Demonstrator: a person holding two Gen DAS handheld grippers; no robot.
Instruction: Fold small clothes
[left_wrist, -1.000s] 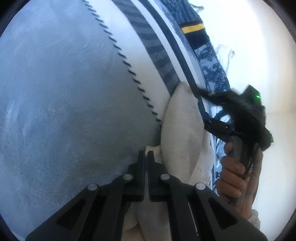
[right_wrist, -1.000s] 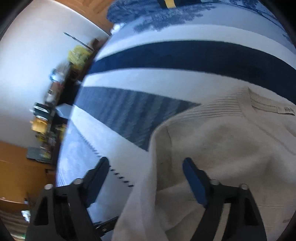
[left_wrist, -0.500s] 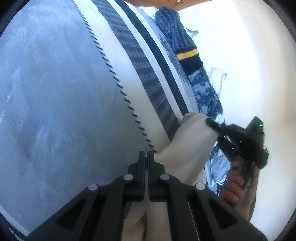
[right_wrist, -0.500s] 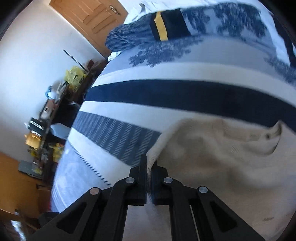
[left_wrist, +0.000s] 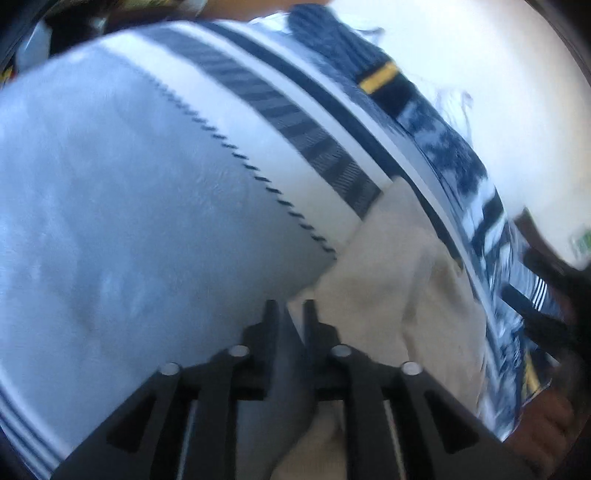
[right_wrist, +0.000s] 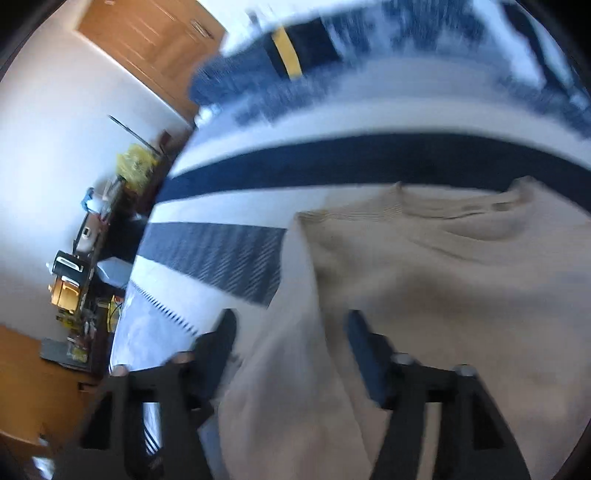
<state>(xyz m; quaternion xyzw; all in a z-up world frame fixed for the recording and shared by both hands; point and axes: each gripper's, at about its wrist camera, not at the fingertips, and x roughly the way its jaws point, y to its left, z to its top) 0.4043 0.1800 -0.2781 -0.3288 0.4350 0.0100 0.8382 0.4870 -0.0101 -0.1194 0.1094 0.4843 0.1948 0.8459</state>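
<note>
Lying on a bed whose striped cover (right_wrist: 332, 162) carries white, navy and grey bands, the cream sweater (right_wrist: 443, 280) spreads out beneath and ahead of the right hand-held gripper (right_wrist: 290, 325), its ribbed collar at the far side and one folded edge running toward the camera between the two fingers. That gripper's jaws are opening and stand wide, with the cloth below the gap and neither pad pressing on it. In the left wrist view the left hand-held gripper (left_wrist: 288, 314) has its jaws opening too, only a narrow gap between them; the near corner of the sweater (left_wrist: 399, 288) sits just at and beyond the right fingertip, and it does not look pinched, though blur makes the contact hard to judge. Farther off, beyond the sweater, a navy garment with a yellow band (left_wrist: 376, 79) lies at the far side of the bed. At the right edge of the left view a hand (left_wrist: 543, 421) grips the other tool's dark body. Left of the right gripper, past the bed's edge, stand cluttered shelves (right_wrist: 81, 266) and a wooden door (right_wrist: 147, 40).
</note>
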